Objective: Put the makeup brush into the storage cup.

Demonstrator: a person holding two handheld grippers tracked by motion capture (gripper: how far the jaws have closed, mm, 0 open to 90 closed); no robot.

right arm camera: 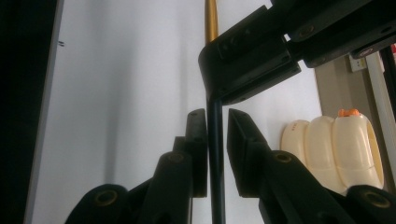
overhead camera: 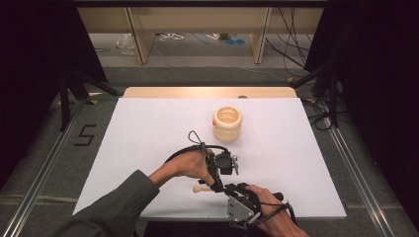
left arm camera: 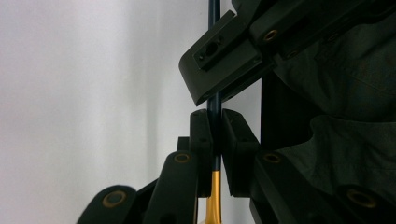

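The left gripper clamps a slender dark rod; the right gripper closes around it, rod lengthwise between both.

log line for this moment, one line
left gripper: shut on thin dark rod with gold end | right gripper: jaws around rod, slight gap | cream ribbed holder: apart

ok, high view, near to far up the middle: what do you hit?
right hand → rod → left hand → cup → wood edge
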